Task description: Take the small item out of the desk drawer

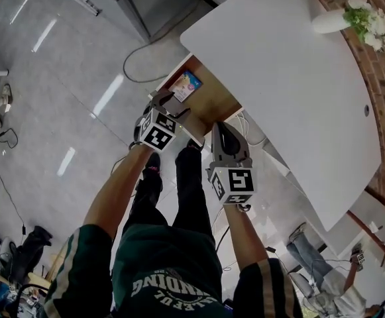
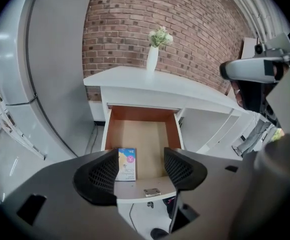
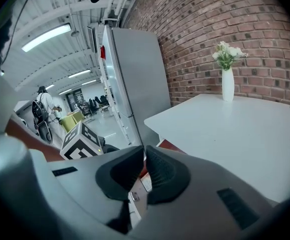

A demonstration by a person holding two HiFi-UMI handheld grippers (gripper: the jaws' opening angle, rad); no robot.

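Here, open drawer (image 2: 145, 133), packet (image 2: 127, 164) near its front-left edge, left gripper (image 2: 141, 167) jaws apart above, right gripper (image 3: 145, 160) jaws closed.

The person wears a dark green short-sleeved shirt (image 1: 162, 283) with pale lettering and striped sleeve hems, and black trousers (image 1: 187, 197). The left gripper (image 2: 141, 168) and right gripper (image 3: 145, 165) are grey with black ribbed jaws, each bearing a black-and-white marker cube (image 1: 158, 132).

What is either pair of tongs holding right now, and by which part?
Nothing. The left tongs stand open over the front of the drawer, with the packet lying loose inside; the right tongs are shut with nothing between them.
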